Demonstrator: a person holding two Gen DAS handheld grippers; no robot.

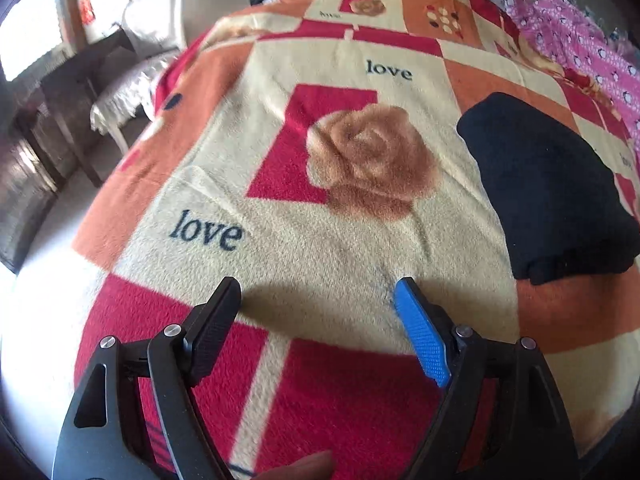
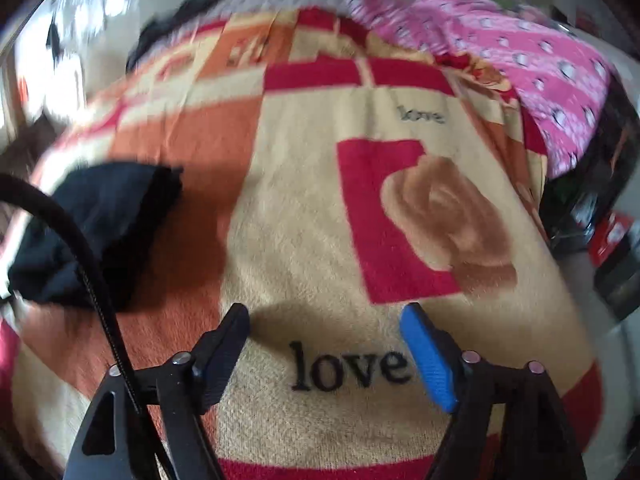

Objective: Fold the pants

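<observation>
The black pants (image 1: 552, 196) lie folded into a compact bundle on the patterned blanket (image 1: 328, 248), at the right of the left wrist view. My left gripper (image 1: 318, 292) hovers over the blanket to the left of the bundle, jaws open, nothing between them. In the right wrist view the same black pants (image 2: 96, 228) sit at the far left. My right gripper (image 2: 324, 316) stands open above the word "love", well to the right of the bundle, with nothing held. A black cable (image 2: 80, 248) crosses in front of the pants.
Pink patterned fabric (image 2: 520, 64) is heaped at the blanket's far right. A white chair (image 1: 136, 64) and a dark wooden table (image 1: 68, 96) stand off the bed's left side. A fingertip (image 1: 304, 466) shows at the bottom edge. Dark objects (image 2: 600, 240) sit beyond the right edge.
</observation>
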